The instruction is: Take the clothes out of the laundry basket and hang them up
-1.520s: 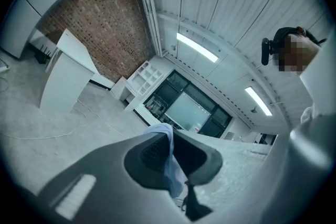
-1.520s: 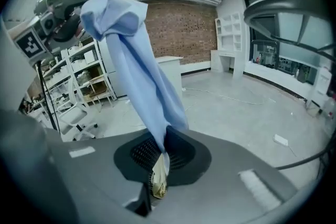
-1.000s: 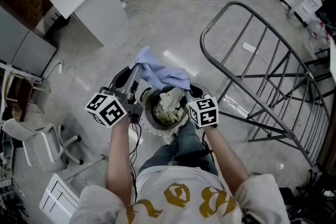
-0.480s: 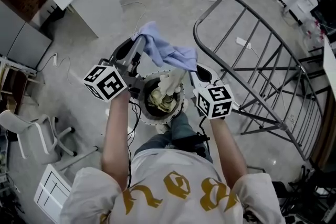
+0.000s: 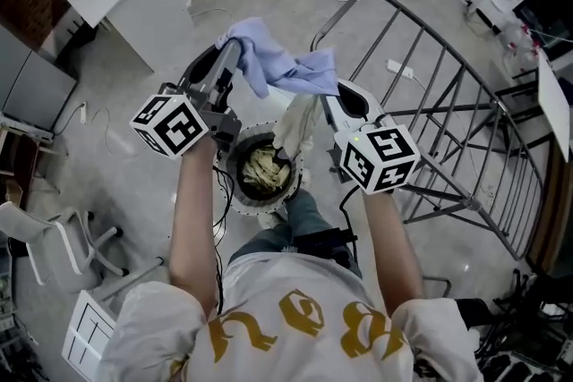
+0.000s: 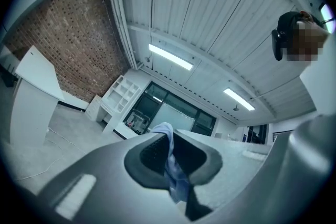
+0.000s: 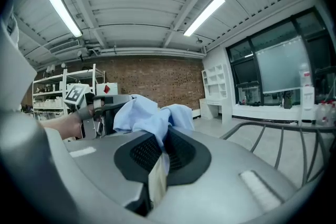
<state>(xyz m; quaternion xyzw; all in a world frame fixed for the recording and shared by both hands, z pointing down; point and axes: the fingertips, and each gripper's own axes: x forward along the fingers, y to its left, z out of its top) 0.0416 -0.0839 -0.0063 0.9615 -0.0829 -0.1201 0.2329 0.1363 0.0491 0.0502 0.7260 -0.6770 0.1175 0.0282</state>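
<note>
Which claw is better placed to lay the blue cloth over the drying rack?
Likely the right claw: it grips the end of the blue cloth nearest the drying rack, while the left claw holds the far end.

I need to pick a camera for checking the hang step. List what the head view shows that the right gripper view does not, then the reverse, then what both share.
Only the head view: the laundry basket on the floor with clothes in it, and the person's forearms.
Only the right gripper view: the right hand-held gripper with its jaws shut on the blue garment, a pale cloth hanging between them, and the ceiling lights.
Both: the blue garment stretched across to the left hand-held gripper, and the drying rack.
</note>
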